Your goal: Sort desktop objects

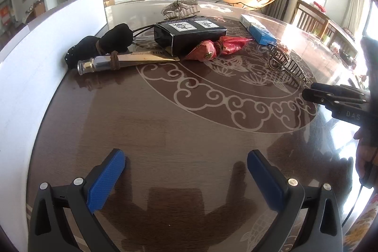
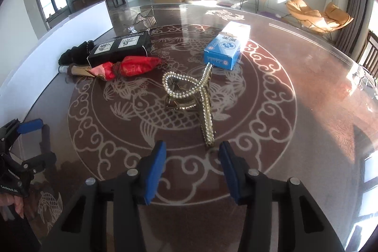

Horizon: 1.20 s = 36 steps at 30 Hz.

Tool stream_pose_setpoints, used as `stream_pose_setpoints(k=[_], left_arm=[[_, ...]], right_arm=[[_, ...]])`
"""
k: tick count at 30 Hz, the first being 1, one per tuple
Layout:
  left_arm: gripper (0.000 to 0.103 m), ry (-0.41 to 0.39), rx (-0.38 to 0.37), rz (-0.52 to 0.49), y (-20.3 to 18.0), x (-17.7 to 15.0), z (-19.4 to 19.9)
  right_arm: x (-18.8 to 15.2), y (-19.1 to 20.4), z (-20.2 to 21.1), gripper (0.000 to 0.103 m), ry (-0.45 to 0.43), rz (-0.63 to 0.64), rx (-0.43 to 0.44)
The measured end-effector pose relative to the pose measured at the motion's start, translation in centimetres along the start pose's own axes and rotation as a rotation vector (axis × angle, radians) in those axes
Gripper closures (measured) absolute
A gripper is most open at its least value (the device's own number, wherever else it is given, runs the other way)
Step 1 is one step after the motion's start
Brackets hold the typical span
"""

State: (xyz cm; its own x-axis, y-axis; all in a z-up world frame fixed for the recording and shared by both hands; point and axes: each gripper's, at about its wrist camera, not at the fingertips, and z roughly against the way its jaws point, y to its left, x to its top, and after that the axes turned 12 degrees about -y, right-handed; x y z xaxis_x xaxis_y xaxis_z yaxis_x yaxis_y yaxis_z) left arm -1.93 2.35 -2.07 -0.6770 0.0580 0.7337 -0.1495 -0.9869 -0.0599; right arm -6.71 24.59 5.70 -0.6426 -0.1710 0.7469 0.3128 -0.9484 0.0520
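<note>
A pearl-studded hair clip lies on its own at the centre of the right wrist view, on the fish pattern of the glossy brown table, its long beaded arm running down toward the right gripper. That gripper's blue pads stand a modest gap apart with only tabletop between them; the clip's near tip lies just ahead of them, untouched. Above the clip, toward the upper right, sits a blue and white carton. To the upper left lie a red foil-wrapped bundle, a black box with white labels, a black pouch and a gold-capped tube, close together beside a white board. A second sparkly clip rests farther back. In the left wrist view the left gripper hangs over bare table at the bottom of the frame, pads wide apart, holding nothing.
</note>
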Motion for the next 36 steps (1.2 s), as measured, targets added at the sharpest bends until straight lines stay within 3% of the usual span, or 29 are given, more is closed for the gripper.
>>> stream_pose_setpoints(k=[4,5,7,16,20,24,27,33,36], left_arm=[[0.000,-0.003,-0.007,0.007,0.1,0.0,0.0],[0.000,-0.003,-0.006,0.007,0.1,0.0,0.0],[0.000,0.001,0.002,-0.002,-0.1,-0.1,0.0],[0.000,0.026,0.024,-0.061,-1.0,-0.1,-0.2],[0.000,0.072,-0.063,-0.056,-0.9,2.3,-2.2],[0.000,0.024,-0.157,-0.012,-1.3,6.7,-4.6],[0.000,0.041,-0.192,-0.015,-2.3,9.1,-7.4],[0.000,0.078,-0.215,-0.039,-4.3,11.0,-11.2],[0.000,0.076,-0.279,-0.073,-5.2,11.0,-11.4]], right_arm=[[-2.0,-0.9,2.1,0.051,-0.029,-0.005,-0.064],[-2.3,-1.2,2.3,0.046,-0.034,-0.008,-0.070],[-2.6,-1.8,2.6,0.024,-0.027,-0.021,-0.076],[-2.3,-0.6,1.1,0.009,-0.003,0.033,-0.057],[-2.4,-0.8,1.1,0.007,-0.002,0.027,-0.048],[-2.5,-0.8,1.1,0.007,-0.001,0.028,-0.050],[-2.4,-0.8,1.2,0.007,-0.003,0.024,-0.048],[-2.4,-1.1,1.3,0.007,-0.007,0.007,-0.052],[-2.5,-1.2,1.4,0.007,-0.007,0.007,-0.052]])
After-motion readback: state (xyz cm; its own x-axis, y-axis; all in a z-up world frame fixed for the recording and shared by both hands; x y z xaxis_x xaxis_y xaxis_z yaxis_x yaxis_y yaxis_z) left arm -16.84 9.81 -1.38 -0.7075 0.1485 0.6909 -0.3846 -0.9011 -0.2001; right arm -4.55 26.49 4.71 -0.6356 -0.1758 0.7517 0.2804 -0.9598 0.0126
